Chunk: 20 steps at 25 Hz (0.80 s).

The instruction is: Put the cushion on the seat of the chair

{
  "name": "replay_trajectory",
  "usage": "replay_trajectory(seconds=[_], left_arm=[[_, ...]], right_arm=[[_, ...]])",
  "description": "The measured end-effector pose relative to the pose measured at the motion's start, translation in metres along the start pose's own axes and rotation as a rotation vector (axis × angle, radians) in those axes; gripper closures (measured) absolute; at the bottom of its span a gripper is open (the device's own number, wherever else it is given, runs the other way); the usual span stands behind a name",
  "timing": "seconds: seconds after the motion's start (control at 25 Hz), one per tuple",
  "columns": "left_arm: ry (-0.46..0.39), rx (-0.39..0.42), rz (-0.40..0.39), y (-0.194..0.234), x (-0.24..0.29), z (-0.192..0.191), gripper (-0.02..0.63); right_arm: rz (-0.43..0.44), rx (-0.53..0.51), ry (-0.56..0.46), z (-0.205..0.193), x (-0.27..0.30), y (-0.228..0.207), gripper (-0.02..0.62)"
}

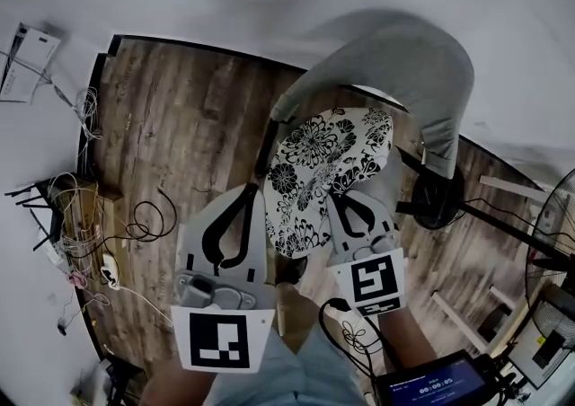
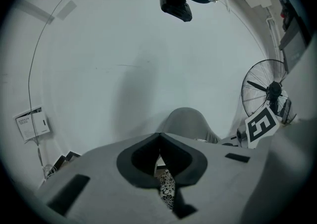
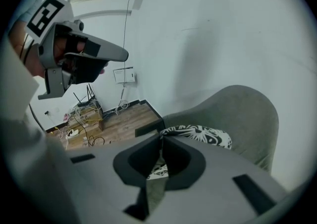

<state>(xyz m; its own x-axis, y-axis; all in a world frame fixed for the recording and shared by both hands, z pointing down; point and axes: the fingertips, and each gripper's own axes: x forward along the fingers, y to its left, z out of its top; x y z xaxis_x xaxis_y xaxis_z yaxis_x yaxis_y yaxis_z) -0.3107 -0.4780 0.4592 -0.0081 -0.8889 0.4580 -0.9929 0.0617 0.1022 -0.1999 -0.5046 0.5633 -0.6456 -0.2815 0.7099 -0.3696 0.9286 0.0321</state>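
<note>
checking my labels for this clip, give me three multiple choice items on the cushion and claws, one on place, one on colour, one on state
1. Where is the cushion?
A over the grey chair seat
B flat on the floor
C against the wall

2. Its print?
A plain grey
B black-and-white floral
C red stripes

3. The left claw and right claw?
A both wide open
B only the left grips
C both shut on the cushion

Answers:
1 A, the head view shows it in front of the chair's backrest.
2 B, dark flowers on white.
3 C, each gripper view shows closed jaws pinching its edge.
</note>
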Motion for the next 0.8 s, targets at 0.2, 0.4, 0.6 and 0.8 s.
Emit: replay_trajectory(seconds=[0.2,0.4,0.6,0.8], left_arm=[[0.017,0.017,-0.027,-0.012,0.007,0.0,0.597],[0.03,0.026,-0.067,-0.032,0.018,-0.002,0.597],[0.039,0.044,-0.126,-0.059,0.026,-0.003,0.597],[0.059,0.069,-0.174,-0.076,0.034,-0.014,0.597]], right_arm=[[-0.001,-0.008,0.023,-0.003,-0.002,-0.006,0.578],[-0.022,-0.059,0.056,-0.013,-0.011,-0.024,0.578],[-0.024,-0.036,0.087,-0.041,-0.017,-0.036,0.577],[-0.047,0.005,0.112,-0.067,-0.016,-0.046,0.577]])
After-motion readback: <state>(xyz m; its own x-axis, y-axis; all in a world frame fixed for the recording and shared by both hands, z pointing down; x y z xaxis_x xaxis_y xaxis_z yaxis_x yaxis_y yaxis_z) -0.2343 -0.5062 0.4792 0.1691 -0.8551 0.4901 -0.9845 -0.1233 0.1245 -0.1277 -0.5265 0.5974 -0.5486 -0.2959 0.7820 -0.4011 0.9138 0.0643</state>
